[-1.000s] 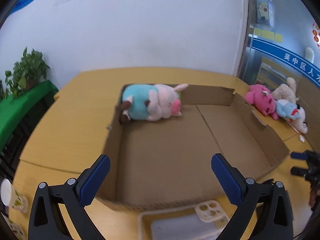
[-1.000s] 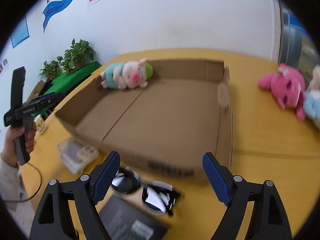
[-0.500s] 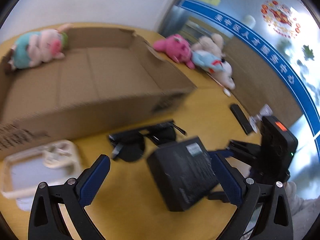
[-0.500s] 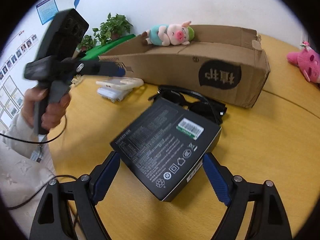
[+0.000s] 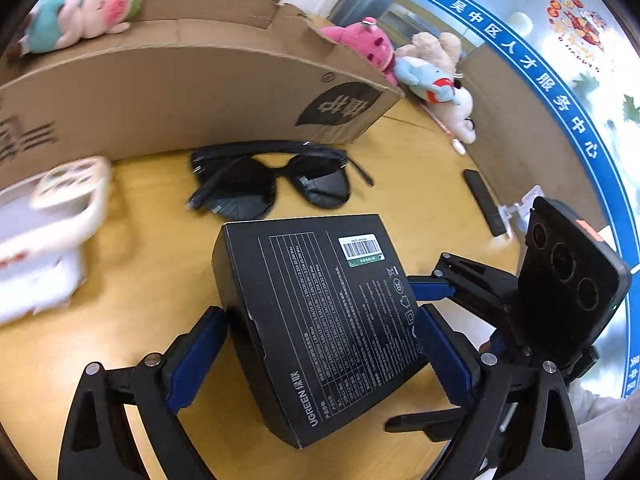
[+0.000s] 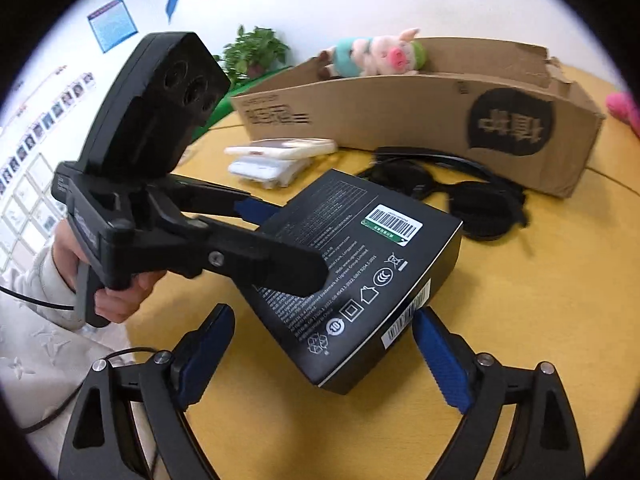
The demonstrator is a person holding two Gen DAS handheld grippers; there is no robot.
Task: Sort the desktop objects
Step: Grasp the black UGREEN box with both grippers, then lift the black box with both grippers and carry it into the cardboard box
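Note:
A black UGREEN box (image 5: pixel 320 312) (image 6: pixel 360 264) lies on the yellow table, in front of black sunglasses (image 5: pixel 276 184) (image 6: pixel 452 196). My left gripper (image 5: pixel 320 314) (image 6: pixel 298 244) straddles the box; its jaws are closing, and the blue pads stand right beside the box's two sides without clearly pressing. My right gripper (image 6: pixel 323 314) comes from the other side. Its jaws are opening, with the box's near corner between them and the left pad well apart from it. A pig plush (image 5: pixel 80 12) (image 6: pixel 376 56) lies in the cardboard carton (image 5: pixel 200 92) (image 6: pixel 400 112).
White phone cases (image 5: pixel 48 216) (image 6: pixel 280 156) are stacked left of the sunglasses. Pink and pale plush toys (image 5: pixel 400 60) sit right of the carton, with a slim black bar (image 5: pixel 484 204) nearer. A person's hand (image 6: pixel 116 300) holds the left gripper's handle. A plant (image 6: pixel 256 48) stands behind.
Both grippers dropped from looking into the carton down to the black box, which now sits between both pairs of jaws. The left jaws have narrowed; the right jaws have widened a little.

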